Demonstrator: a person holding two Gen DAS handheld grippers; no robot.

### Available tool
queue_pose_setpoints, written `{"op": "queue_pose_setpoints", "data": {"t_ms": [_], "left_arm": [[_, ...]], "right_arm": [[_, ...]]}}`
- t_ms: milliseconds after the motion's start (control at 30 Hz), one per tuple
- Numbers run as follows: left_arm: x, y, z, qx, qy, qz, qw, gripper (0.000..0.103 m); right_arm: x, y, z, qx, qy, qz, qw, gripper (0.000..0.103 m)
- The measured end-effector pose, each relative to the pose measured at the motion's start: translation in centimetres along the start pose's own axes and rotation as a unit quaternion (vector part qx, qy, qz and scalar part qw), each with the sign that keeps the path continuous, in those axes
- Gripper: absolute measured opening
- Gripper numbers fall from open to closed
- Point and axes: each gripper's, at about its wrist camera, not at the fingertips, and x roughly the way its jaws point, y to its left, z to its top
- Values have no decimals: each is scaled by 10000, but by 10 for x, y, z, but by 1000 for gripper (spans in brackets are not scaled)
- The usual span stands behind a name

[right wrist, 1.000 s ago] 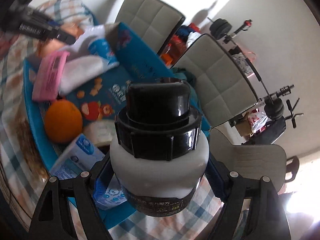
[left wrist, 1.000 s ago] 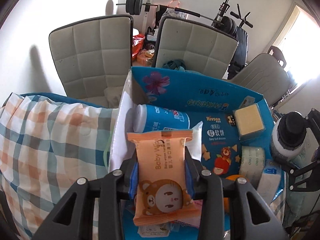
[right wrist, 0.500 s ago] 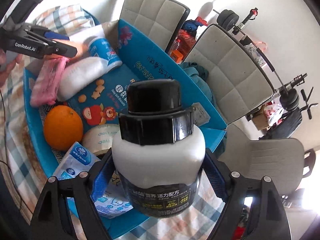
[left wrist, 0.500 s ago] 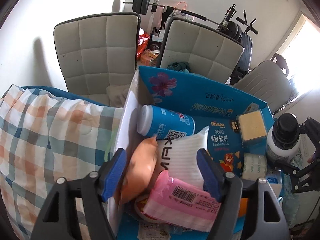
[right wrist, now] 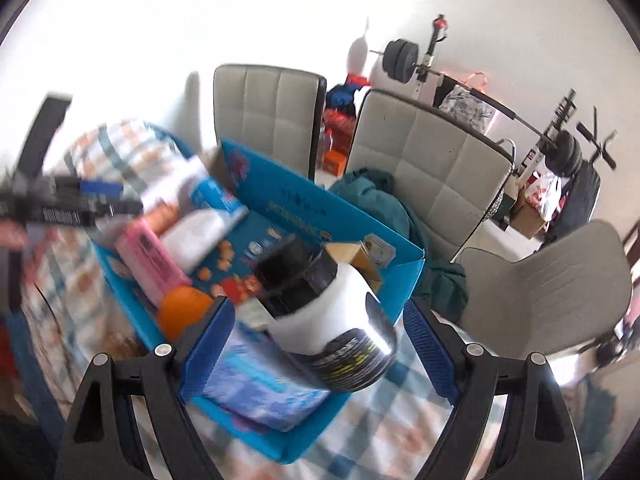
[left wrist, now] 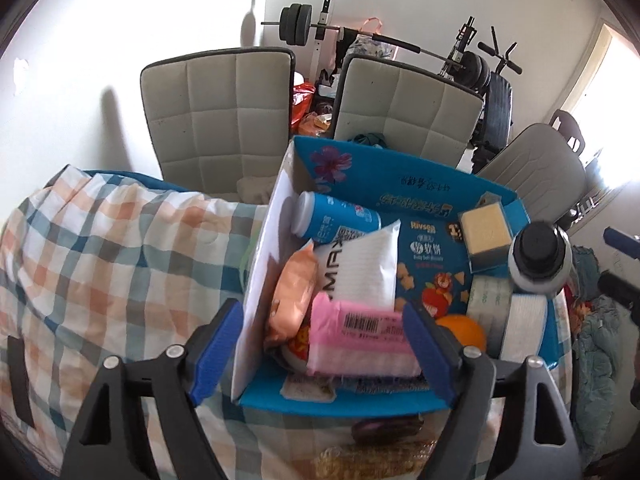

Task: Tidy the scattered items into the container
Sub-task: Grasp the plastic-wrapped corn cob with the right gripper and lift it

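The blue cardboard box (left wrist: pixel 400 188) stands on the plaid tablecloth, holding several items. An orange wipes pack (left wrist: pixel 294 292) leans against its white left wall beside a pink pack (left wrist: pixel 360 336). My left gripper (left wrist: pixel 322 352) hangs above the box's near left corner, its jaws opening, pads touching nothing. The white bottle with a black cap (right wrist: pixel 332 312) leans tilted in the box's right corner. My right gripper (right wrist: pixel 320 350) is open around and above it, pads clear of it. That bottle (left wrist: pixel 538 256) also shows at the box's right side in the left wrist view.
An orange (left wrist: pixel 460 330), a blue can (left wrist: pixel 336 220), a biscuit box (left wrist: pixel 432 264) and a tape roll (left wrist: pixel 486 300) lie in the box. A dark item (left wrist: pixel 386 428) sits on the cloth before it. Padded chairs (left wrist: pixel 224 116) stand behind the table; weights (left wrist: pixel 296 24) line the wall.
The left gripper opened and let the orange wipes pack drop into the box, then pulled back and up. The right gripper let the bottle go, rolled and rose; the bottle now leans.
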Motion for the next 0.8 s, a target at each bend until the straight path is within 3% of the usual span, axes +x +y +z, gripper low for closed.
{"op": "queue_pose_setpoints", "data": {"t_ms": [133, 333, 400, 533, 733, 800], "left_arm": [[-7, -1, -53, 118, 266, 269, 9992, 87], [9, 13, -117, -31, 856, 332, 9958, 87], [15, 17, -130, -45, 980, 349, 9946, 87], [27, 28, -149, -134, 1158, 535, 9917, 87], [41, 49, -167, -333, 1340, 821, 9870, 87], [43, 53, -172, -345, 1336, 921, 9862, 87]], "right_arm": [[-16, 28, -24, 445, 7, 290, 9986, 88], [2, 101, -77, 87, 442, 782, 9959, 88], [21, 123, -92, -117, 720, 895, 9933, 86], [66, 158, -113, -579, 1187, 1052, 9856, 69], [121, 200, -129, -1339, 1735, 1195, 9683, 69], [137, 212, -134, -1599, 1855, 986, 9645, 69]]}}
